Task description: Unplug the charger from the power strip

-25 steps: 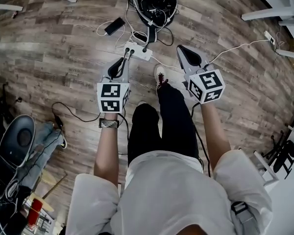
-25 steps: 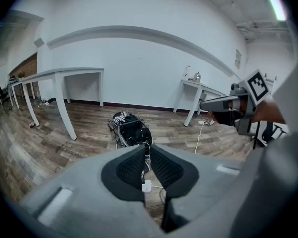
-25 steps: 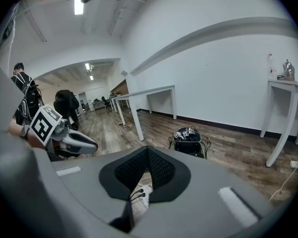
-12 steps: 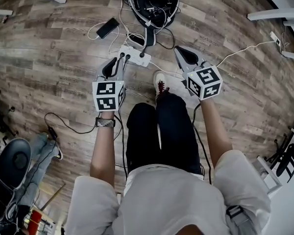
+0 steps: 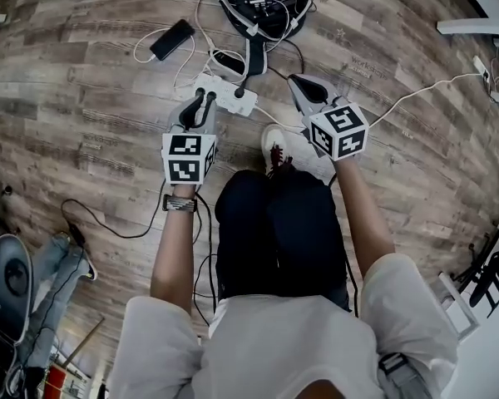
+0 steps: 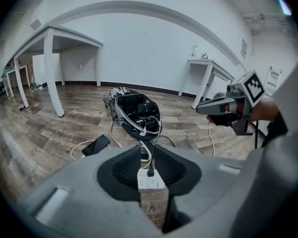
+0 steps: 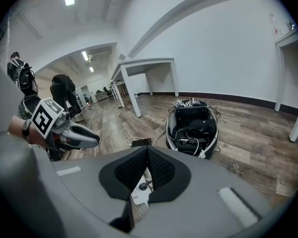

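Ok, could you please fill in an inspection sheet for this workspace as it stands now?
Surface: grey-brown wood-plank floor.
Job's things: white rectangular power strip on the floor, black plug seated in it.
Clutter: flat black phone; open black bag full of leads.
Grippers: left tool aimed at the strip, jaws just been opening, slightly apart, nothing between them; right tool beside the strip, tips together, empty.
Cables: white lead at the phone; long white lead running right; thin black lead at left.
Surroundings: white table legs, white wall, the person's white shoe.
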Demonstrator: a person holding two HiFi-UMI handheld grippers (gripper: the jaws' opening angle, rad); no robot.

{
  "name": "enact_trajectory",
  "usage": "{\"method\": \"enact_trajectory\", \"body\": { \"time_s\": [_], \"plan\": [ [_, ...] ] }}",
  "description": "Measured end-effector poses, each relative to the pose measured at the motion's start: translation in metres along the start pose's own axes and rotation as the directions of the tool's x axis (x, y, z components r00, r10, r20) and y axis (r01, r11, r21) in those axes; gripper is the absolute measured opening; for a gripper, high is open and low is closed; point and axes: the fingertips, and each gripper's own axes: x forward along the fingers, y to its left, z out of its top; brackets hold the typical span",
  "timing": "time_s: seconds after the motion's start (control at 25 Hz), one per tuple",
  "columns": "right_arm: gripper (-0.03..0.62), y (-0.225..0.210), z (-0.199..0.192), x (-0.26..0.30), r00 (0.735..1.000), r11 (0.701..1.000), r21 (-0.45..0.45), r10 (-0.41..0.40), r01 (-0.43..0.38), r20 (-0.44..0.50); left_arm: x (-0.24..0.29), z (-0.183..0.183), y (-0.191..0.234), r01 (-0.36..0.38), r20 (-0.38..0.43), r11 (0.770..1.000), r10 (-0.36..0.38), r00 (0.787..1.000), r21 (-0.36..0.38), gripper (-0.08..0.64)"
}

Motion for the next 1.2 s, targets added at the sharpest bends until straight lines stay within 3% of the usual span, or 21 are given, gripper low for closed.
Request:
{"method": "enact_trajectory", "body": {
  "time_s": [0.2, 0.32, 0.4, 0.68, 1.0, 1.2],
  "plan": [
    [0.002, -0.011, -0.045, 0.030, 1.000, 1.000, 0.015, 0.000, 0.000, -0.005, 0.028, -0.036, 0.007, 0.001, -0.007, 1.000, -0.001, 1.000, 0.018, 0.081],
    [0.002, -0.014, -0.071, 0.048, 1.000, 1.000, 0.021, 0.001, -0.001, -0.004, 0.043, -0.055, 0.011, -0.024, -0.005, 0.991, 0.025, 1.000, 0.133, 0.083],
    [0.002, -0.015, -0.091, 0.061, 1.000, 1.000, 0.030, 0.009, -0.009, -0.006, 0.056, -0.070, 0.010, -0.012, -0.013, 0.986, 0.014, 1.000, 0.164, 0.083],
    [0.002, -0.023, -0.155, 0.103, 1.000, 0.998, 0.053, -0.012, 0.014, -0.027, 0.099, -0.122, 0.006, 0.068, -0.022, 0.996, -0.067, 0.998, 0.061, 0.114],
    [0.002, -0.011, -0.209, 0.154, 0.995, 0.999, -0.002, 0.043, -0.043, -0.092, 0.138, -0.155, -0.008, 0.144, -0.044, 0.988, -0.141, 0.989, 0.061, 0.144],
    [0.002, -0.011, -0.240, 0.174, 0.988, 0.997, -0.038, 0.055, -0.061, -0.145, 0.153, -0.176, -0.006, 0.143, -0.062, 0.988, -0.139, 0.988, 0.065, 0.167]
  ]
}}
